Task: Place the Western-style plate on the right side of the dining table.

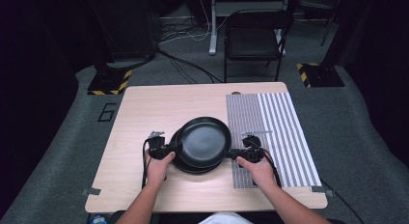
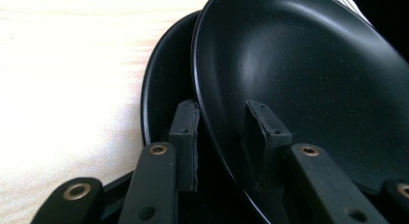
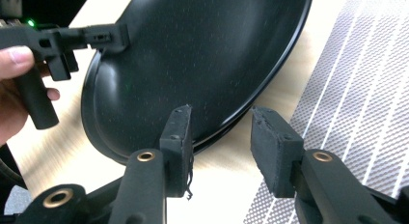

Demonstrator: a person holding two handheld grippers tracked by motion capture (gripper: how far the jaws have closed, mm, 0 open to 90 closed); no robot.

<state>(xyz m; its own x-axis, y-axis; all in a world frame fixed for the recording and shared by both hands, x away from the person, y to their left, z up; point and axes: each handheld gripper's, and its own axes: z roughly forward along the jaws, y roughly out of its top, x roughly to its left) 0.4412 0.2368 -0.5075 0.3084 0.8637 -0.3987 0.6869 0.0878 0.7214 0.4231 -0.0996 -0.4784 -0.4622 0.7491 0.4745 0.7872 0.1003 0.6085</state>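
- The desk (image 1: 144, 113) is pale wood, and a grey striped mat (image 1: 282, 132) covers its right part
- A black folding chair (image 1: 253, 38) stands on the floor beyond the far edge of the desk, with cables lying on the floor to its left
- Two black plates sit near the middle of the desk, toward the person's side; the upper plate (image 1: 203, 141) is tilted and overlaps the lower plate (image 1: 185, 167), which lies flat on the wood
- In the left gripper view the upper plate (image 2: 299, 74) fills the right part, its rim rising over the lower plate (image 2: 164, 89), whose edge peeks out to the left
- In the right gripper view the upper plate (image 3: 202, 55) leans above the desk, and the thin edge of the lower plate (image 3: 226, 132) shows under its rim; the striped mat (image 3: 357, 103) lies just beside them
- The left gripper (image 1: 166, 149) sits at the plates' left edge; its fingers (image 2: 185, 137) stand narrow on either side of the upper plate's rim, gripping it
- The right gripper (image 1: 241, 153) sits at the plates' right edge over the mat's border; its fingers (image 3: 275, 147) are parted a little, and the plate rim lies just beyond the tips, not pressed between them
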